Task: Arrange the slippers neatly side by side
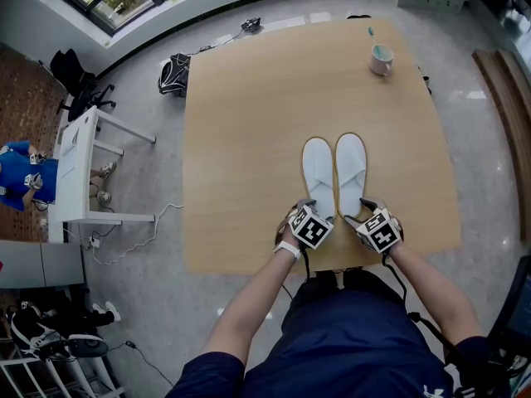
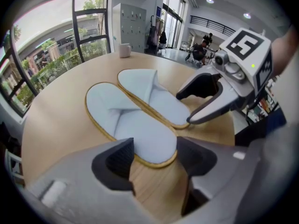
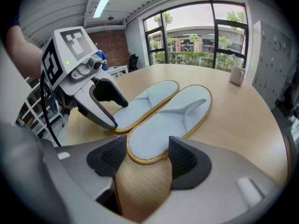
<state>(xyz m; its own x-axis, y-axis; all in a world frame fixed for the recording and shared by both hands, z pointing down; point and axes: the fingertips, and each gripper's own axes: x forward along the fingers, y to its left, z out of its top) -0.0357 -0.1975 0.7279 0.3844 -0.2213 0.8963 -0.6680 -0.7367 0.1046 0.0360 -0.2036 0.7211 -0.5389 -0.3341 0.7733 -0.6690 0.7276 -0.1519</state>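
Two white slippers with tan edging lie flat and parallel on the wooden table (image 1: 241, 139), toes pointing away from me. The left slipper (image 1: 318, 175) (image 2: 127, 121) (image 3: 140, 105) and the right slipper (image 1: 350, 171) (image 2: 150, 95) (image 3: 169, 118) touch along their inner edges. My left gripper (image 1: 313, 210) (image 2: 154, 160) is open, its jaws straddling the left slipper's heel. The right gripper (image 1: 359, 209) (image 3: 147, 155) is open in the same way around the right slipper's heel. Each gripper also shows in the other's view: the right gripper (image 2: 186, 109) and the left gripper (image 3: 117, 115).
A white mug (image 1: 382, 59) (image 2: 124, 50) (image 3: 237, 75) stands at the table's far right corner. The table's near edge (image 1: 332, 264) runs just behind the grippers. A white desk (image 1: 79, 172) and a seated person in blue stand off to the left on the floor.
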